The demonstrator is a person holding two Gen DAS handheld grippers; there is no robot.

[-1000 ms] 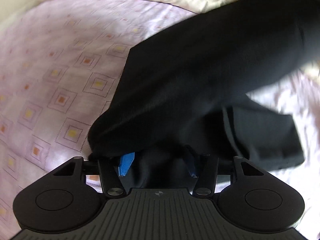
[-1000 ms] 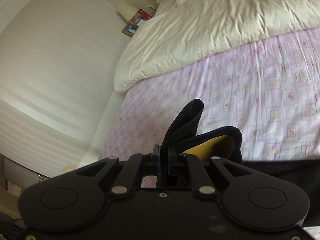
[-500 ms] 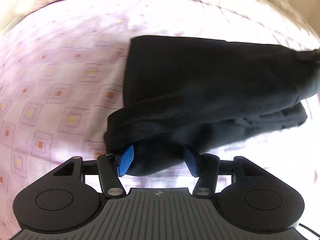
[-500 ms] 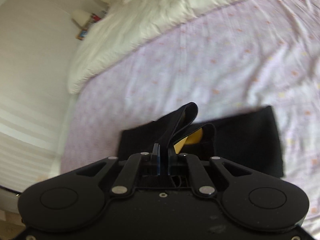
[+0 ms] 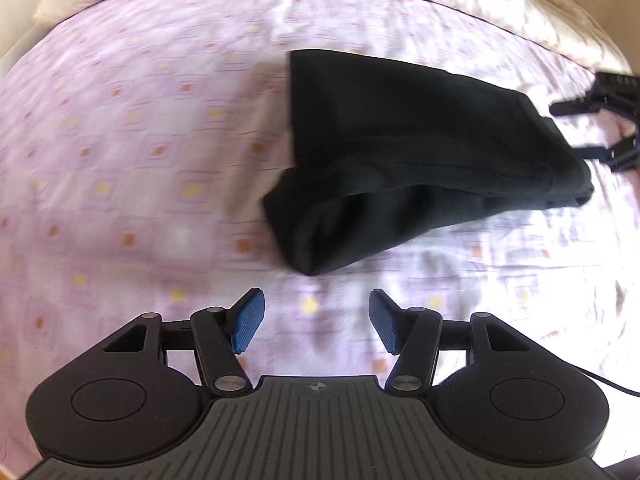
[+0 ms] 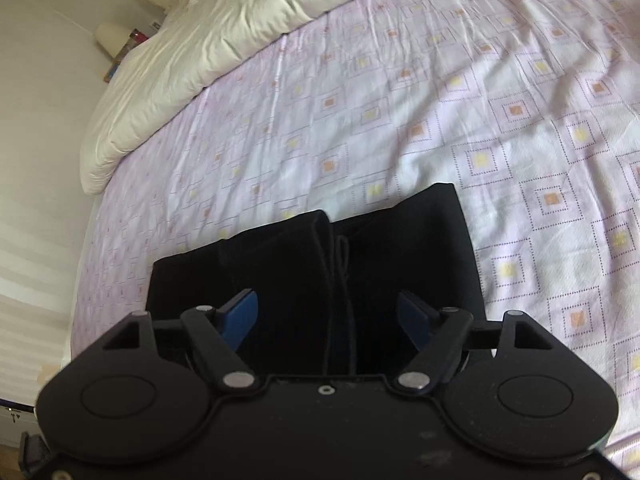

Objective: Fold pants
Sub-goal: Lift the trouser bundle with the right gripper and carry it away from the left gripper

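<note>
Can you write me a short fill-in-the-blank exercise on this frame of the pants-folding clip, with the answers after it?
1. The black pants lie folded on the ____ bedsheet.
2. The left gripper has its jaws ____ and holds nothing.
3. The right gripper hovers directly over the ____.
4. A cream-coloured ____ lies along the far edge of the sheet.

Answers: pink patterned; open; pants; duvet

A bed sheet (image 6: 460, 92), pale lilac with small orange and yellow squares, covers the bed. A rumpled cream duvet (image 6: 208, 44) lies along the sheet's far edge. Beyond the duvet stands a lamp (image 6: 113, 37).
</note>
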